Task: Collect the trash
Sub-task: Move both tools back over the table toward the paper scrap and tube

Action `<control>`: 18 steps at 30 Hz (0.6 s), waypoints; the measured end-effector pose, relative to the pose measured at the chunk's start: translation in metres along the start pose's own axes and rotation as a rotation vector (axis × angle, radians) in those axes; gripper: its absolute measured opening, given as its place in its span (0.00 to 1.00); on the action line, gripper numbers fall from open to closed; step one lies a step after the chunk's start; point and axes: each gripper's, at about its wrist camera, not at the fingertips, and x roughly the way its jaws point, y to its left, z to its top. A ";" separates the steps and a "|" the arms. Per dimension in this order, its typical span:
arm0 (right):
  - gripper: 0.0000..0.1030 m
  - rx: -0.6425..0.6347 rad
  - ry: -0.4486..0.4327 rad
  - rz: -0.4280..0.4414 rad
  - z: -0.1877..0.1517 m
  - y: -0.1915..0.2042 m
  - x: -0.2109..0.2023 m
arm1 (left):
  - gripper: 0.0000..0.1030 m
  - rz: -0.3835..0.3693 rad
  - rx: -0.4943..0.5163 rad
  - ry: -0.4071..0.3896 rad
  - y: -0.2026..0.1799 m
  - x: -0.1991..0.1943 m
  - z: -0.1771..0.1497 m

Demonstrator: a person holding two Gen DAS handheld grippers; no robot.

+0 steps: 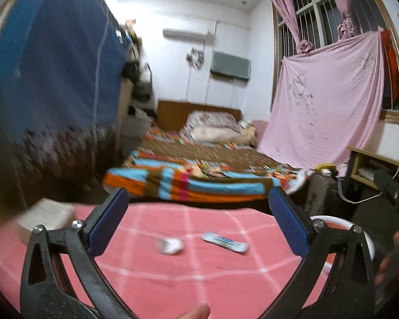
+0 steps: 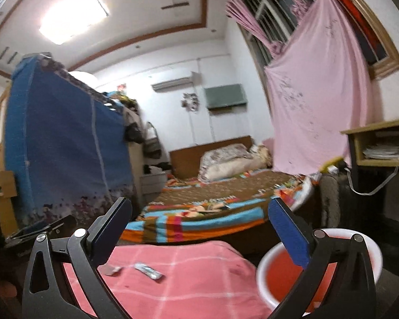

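Note:
On the pink checked cloth [image 1: 173, 279] lie a crumpled white scrap [image 1: 170, 246] and a flat printed wrapper [image 1: 224, 242]. My left gripper [image 1: 198, 203] stands open above the cloth's near side, nothing between its blue pads. In the right wrist view the same scrap [image 2: 111, 269] and wrapper [image 2: 149, 270] lie on the cloth [image 2: 178, 287]. My right gripper [image 2: 199, 212] is open and empty, raised over the cloth's right end. A red basin with a white rim [image 2: 268, 263] stands right of the cloth, behind the right finger; its rim [image 1: 332, 219] also shows in the left wrist view.
A pale box [image 1: 46, 214] sits at the cloth's left end. Beyond it lies a bed with a striped blanket [image 1: 199, 178]. A tall blue-covered wardrobe [image 1: 58, 79] stands left, a wooden desk [image 2: 380, 143] right. A fingertip [image 1: 194, 312] shows at the bottom edge.

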 end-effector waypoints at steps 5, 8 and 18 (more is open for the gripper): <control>1.00 -0.067 -0.052 -0.001 -0.003 0.024 0.008 | 0.85 0.045 0.053 -0.055 0.023 -0.005 -0.001; 1.00 -0.112 -0.041 0.007 -0.006 0.035 0.024 | 0.85 0.046 0.070 -0.074 0.032 -0.002 -0.002; 1.00 -0.306 0.167 0.089 -0.046 0.064 0.083 | 0.84 0.048 0.108 -0.058 0.039 0.025 -0.010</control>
